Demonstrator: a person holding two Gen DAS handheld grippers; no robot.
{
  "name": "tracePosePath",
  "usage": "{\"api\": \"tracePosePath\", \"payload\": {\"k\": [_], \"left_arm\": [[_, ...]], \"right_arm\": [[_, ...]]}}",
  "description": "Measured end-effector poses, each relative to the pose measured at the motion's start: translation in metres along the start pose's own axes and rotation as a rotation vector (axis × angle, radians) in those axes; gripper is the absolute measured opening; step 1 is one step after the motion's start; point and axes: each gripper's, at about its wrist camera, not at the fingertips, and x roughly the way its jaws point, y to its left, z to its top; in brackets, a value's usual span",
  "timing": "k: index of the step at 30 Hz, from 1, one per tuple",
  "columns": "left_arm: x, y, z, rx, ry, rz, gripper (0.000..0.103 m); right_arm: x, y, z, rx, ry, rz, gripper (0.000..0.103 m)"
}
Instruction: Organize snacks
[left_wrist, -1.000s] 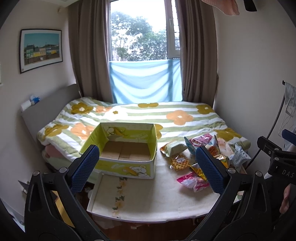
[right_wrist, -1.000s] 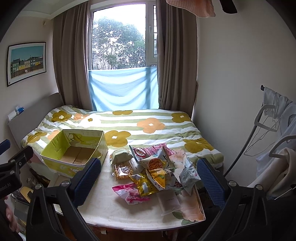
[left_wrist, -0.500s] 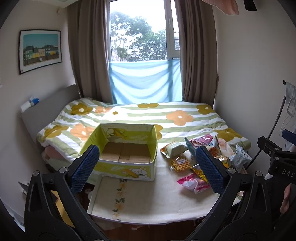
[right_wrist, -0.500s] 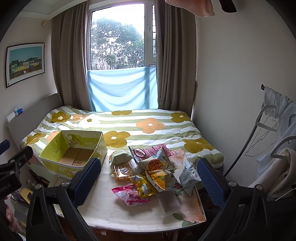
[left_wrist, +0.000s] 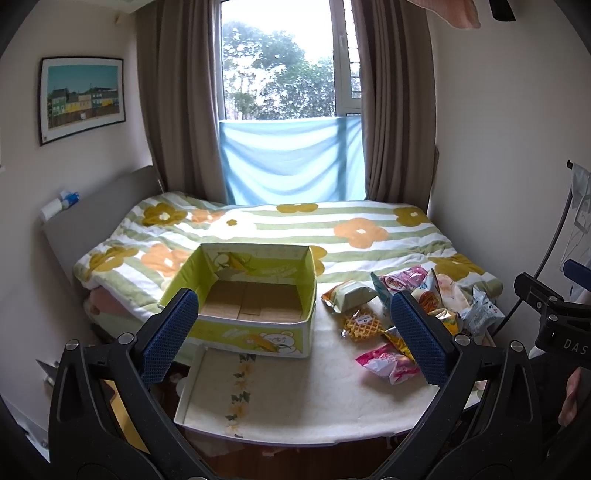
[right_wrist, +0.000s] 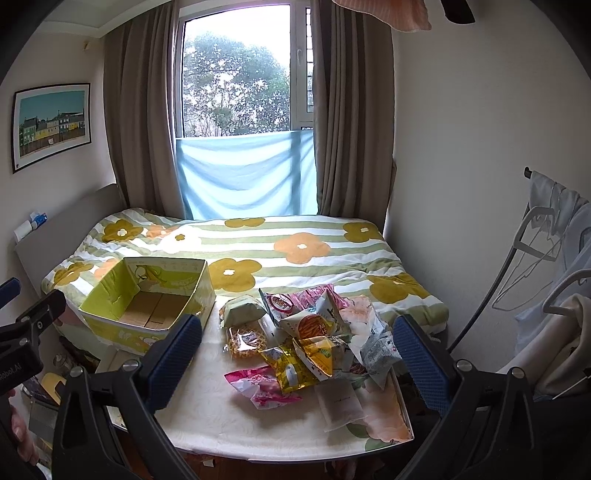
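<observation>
An open, empty green-and-yellow cardboard box (left_wrist: 251, 295) stands at the table's far left; it also shows in the right wrist view (right_wrist: 147, 302). A pile of snack packets (right_wrist: 310, 332) lies to its right: a pink packet (right_wrist: 262, 384) at the front, a waffle packet (right_wrist: 245, 341), a pale green packet (right_wrist: 242, 308), and yellow ones. In the left wrist view the pile (left_wrist: 406, 306) is at right. My left gripper (left_wrist: 293, 341) is open and empty, held above the table's near edge. My right gripper (right_wrist: 295, 362) is open and empty, in front of the pile.
The table (right_wrist: 207, 417) has a cream floral cloth and stands against a bed with a flowered quilt (right_wrist: 258, 240). A clothes rack with hangers (right_wrist: 546, 258) is at the right. A window with brown curtains (right_wrist: 243, 92) is behind the bed.
Both views shifted only slightly; the box and snacks have not moved. Both grippers stayed open.
</observation>
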Motion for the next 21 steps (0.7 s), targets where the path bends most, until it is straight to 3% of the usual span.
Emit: {"api": "tracePosePath", "payload": {"k": [21], "left_arm": [[0.0000,0.0001,-0.0052,-0.003,0.003,-0.003,0.103]], "right_arm": [[-0.0003,-0.0009,0.0013,-0.001,0.001,0.001,0.103]]}}
